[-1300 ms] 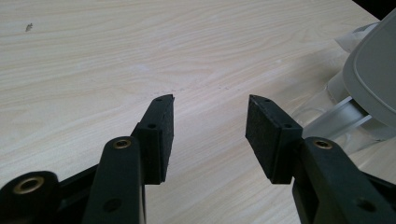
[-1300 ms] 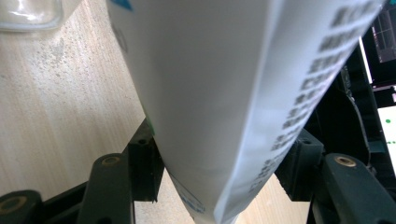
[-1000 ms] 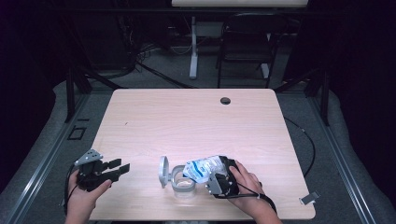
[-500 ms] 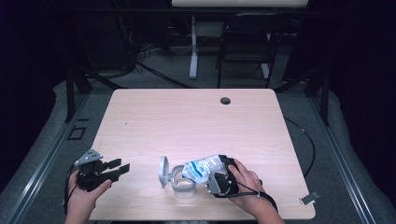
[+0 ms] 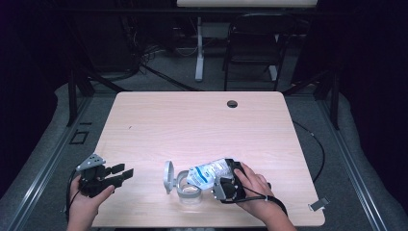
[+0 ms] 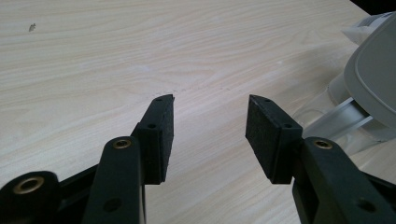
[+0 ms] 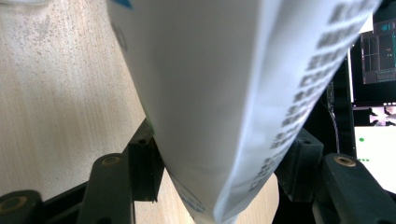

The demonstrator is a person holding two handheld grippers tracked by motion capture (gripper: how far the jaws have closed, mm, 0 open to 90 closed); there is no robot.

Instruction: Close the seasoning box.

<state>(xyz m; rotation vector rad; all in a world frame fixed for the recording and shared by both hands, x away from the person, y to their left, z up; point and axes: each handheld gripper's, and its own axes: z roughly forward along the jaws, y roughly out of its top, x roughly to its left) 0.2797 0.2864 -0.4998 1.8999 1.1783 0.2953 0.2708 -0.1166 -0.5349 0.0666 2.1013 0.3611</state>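
A white and blue printed pouch lies tilted over a clear round container, whose grey hinged lid stands open on its left. My right gripper is shut on the pouch's right end near the table's front edge. In the right gripper view the pouch passes between the jaws of the right gripper, its small dark print on the right. My left gripper rests open at the front left, apart from the container. In the left gripper view the left gripper holds nothing, with the grey lid at the far right.
The pale wooden table has a round cable hole near its far edge. A dark chair and a white post stand beyond it. A small clip hangs by the front right corner.
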